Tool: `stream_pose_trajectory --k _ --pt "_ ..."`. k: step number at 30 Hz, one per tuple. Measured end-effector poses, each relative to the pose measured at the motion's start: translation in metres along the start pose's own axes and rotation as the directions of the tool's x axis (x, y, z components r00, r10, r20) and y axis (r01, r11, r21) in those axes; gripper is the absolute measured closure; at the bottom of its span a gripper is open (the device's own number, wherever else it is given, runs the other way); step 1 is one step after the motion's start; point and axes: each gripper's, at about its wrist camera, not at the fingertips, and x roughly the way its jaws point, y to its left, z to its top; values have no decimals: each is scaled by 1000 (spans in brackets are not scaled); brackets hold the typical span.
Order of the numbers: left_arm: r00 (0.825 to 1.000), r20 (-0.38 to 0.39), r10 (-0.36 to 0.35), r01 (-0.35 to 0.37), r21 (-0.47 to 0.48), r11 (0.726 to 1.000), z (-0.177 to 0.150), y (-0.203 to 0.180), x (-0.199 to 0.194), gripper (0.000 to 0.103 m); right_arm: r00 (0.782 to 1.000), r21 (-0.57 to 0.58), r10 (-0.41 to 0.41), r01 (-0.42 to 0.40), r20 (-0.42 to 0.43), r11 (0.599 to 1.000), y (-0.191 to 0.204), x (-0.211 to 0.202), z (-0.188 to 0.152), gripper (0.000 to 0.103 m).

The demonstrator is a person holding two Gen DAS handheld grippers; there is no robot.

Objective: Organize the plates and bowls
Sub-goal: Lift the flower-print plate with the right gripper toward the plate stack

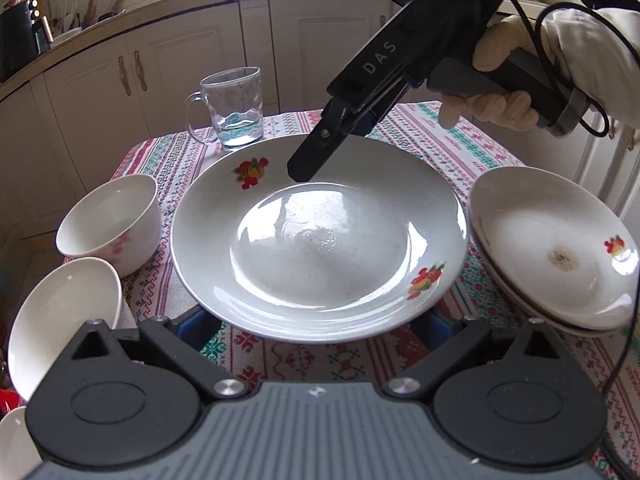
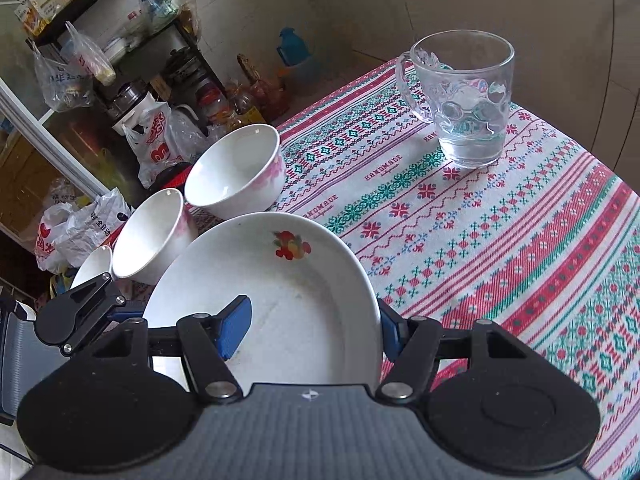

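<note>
Straddling the far rim of the plate (image 2: pixel 280 280), your right gripper (image 2: pixel 312 328) spreads wide to pinch it; your left gripper (image 1: pixel 316 320) opens underneath for support.

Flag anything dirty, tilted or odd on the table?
The top plate of the stack at the table's right edge has a brown crusty stain in its middle. The nearest bowl on the left leans tilted against the next bowl. The glass mug stands upright; nothing spilled.
</note>
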Motion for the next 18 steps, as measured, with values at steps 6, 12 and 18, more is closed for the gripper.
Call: stream_pose_trajectory --k 6,12,18 --pt "1000 11 -23 23 27 999 0 -9 -19 4 999 16 -16 15 33 1000 15 -20 -15 32" --pt "998 9 -61 61 53 997 -1 -19 -31 4 998 35 -44 42 47 998 26 -37 -32 32" --pt "994 16 -104 102 88 991 -1 -32 -42 4 995 68 -76 71 72 995 33 -56 -55 32"
